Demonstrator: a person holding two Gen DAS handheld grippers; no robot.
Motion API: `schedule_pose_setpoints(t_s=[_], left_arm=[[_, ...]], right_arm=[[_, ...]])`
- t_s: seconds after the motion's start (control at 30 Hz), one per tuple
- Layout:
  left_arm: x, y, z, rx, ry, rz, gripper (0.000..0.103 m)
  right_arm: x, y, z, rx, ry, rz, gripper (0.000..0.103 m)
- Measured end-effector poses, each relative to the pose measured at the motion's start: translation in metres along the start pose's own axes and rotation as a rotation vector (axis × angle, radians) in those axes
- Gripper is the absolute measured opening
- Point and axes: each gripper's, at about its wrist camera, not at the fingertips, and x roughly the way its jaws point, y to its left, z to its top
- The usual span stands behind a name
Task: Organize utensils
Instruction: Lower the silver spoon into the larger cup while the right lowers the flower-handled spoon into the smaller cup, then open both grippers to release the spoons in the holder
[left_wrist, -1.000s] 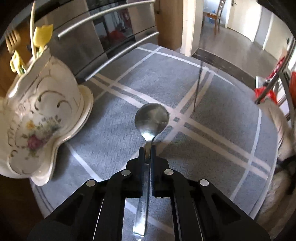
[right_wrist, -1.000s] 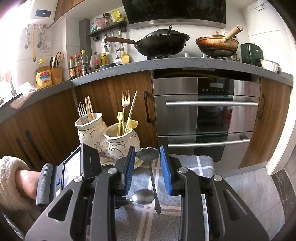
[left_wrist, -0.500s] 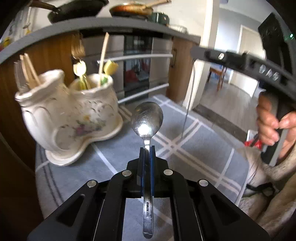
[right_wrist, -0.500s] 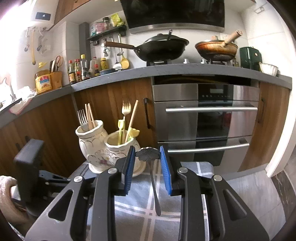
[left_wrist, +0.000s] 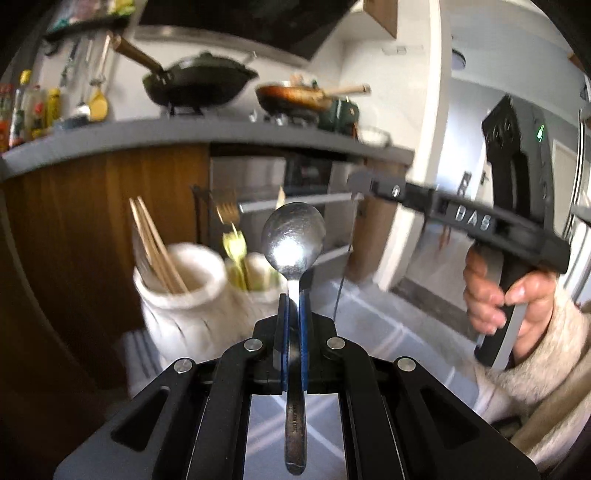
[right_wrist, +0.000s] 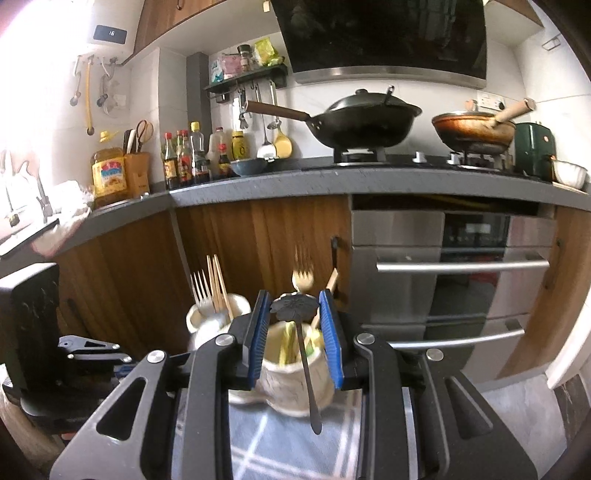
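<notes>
My left gripper (left_wrist: 293, 299) is shut on the neck of a silver spoon (left_wrist: 294, 240), bowl up and handle hanging back between the arms. My right gripper (right_wrist: 295, 314) is shut on a dark thin-handled spoon (right_wrist: 295, 307), its blue pads pressing the flower-shaped head while the handle dangles. The cream ceramic twin-pot holder (right_wrist: 291, 380) stands just beyond the right gripper, with forks, chopsticks and yellow utensils in it. In the left wrist view the holder (left_wrist: 181, 299) sits low left of the silver spoon, and the right gripper (left_wrist: 358, 184) hovers at upper right.
The holder stands on a grey mat with white stripes (right_wrist: 266, 435). Behind it are wood cabinet doors (right_wrist: 258, 236) and a steel oven with bar handles (right_wrist: 461, 266). A wok (right_wrist: 365, 122) and pan sit on the counter above. A hand in a fleece sleeve (left_wrist: 509, 299) grips the right tool.
The left gripper rose and tilted up with the silver spoon, from facing the mat to facing the counter. The right gripper rose with its dark spoon; the holder now sits between its fingers in view.
</notes>
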Motion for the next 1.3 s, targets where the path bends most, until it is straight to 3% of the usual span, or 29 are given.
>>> schedule_pose_setpoints(t_s=[0.33, 0.5, 0.67, 0.87, 1.3], left_arm=[[0.014, 0.043, 0.064, -0.045, -0.186, 0.110, 0.005], [0.040, 0.059, 0.073, -0.058, -0.226, 0.168, 0.005], [0.061, 0.066, 0.061, -0.045, -0.246, 0.223, 0.005], [0.071, 0.068, 0.043, -0.041, -0.224, 0.220, 0.005], [0.076, 0.058, 0.006, -0.029, -0.078, 0.185, 0.006]], right_arm=[[0.036, 0.017, 0.053, -0.011, -0.066, 0.020, 0.027], [0.058, 0.019, 0.055, -0.021, -0.060, 0.005, 0.027], [0.077, 0.014, 0.041, -0.004, -0.015, 0.011, 0.027], [0.092, 0.004, 0.024, 0.034, 0.038, 0.038, 0.027], [0.106, -0.002, -0.007, 0.059, 0.126, 0.049, 0.028]])
